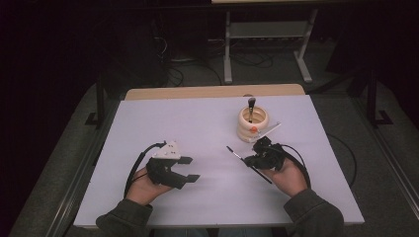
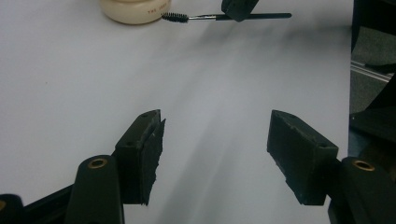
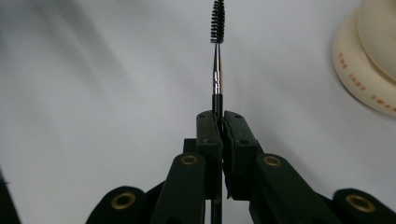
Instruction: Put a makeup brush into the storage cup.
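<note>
On the white surface (image 1: 197,128), the right tool (image 1: 253,159) pinches a spoolie (image 3: 217,28) by its handle, just beside the cream holder (image 1: 251,129), the left tool (image 1: 187,169) gaping empty; next, probably lifting it into the holder.

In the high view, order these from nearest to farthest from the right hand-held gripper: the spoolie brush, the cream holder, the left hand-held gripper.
1. spoolie brush: clamped in the right hand-held gripper, brush tip toward the table's middle.
2. cream holder: just behind it, holding another brush.
3. left hand-held gripper: across the table, on the left side.
</note>
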`<state>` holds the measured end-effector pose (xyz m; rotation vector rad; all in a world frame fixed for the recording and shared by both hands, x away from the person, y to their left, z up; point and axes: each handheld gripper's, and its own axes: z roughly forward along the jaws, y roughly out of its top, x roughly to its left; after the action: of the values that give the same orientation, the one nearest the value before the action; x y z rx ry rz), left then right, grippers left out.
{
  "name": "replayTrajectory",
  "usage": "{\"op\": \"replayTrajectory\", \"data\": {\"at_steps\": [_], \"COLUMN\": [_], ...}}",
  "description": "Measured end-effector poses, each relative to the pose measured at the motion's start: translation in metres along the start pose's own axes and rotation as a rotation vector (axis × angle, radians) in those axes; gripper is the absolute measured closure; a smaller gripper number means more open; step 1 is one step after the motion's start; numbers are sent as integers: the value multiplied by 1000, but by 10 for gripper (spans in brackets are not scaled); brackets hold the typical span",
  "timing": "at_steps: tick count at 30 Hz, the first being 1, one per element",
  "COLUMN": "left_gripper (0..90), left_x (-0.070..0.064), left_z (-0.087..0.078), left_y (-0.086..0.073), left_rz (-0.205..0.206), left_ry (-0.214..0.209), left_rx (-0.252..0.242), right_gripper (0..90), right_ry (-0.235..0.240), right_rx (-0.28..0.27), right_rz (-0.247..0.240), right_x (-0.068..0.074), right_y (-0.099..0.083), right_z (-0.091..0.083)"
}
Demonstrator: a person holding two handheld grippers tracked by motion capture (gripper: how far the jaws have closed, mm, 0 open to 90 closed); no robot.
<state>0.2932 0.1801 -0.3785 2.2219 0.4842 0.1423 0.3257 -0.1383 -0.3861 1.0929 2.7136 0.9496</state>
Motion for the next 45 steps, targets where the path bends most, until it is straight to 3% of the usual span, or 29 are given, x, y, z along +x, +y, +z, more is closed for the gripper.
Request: {"op": "replayTrajectory", "data": {"at_steps": [8,19,25,36,45], "left_gripper": [354,374,378,384,499], "left_x": [-2,-5,-5,-9,-12], "left_z": [4,12,13,19,21], "left_y": [3,10,15,29,33], "left_rz": [2,-3,-7,27,53], "left_ry": [-22,-74,-97,-155,-190], "left_rx": [0,-10,-17,-1,-4], "right_gripper": [853,853,853,853,852], "right_ry": [42,101,143,183,218], "right_rx": [-38,-81,-113,-125,-117], "right_rz": [-33,-114,-173,-305,-359], "right_x": [11,31,42,57,65], "right_y": [3,6,8,6,6], "right_z": [-9,-20,-24,-23,-16]}}
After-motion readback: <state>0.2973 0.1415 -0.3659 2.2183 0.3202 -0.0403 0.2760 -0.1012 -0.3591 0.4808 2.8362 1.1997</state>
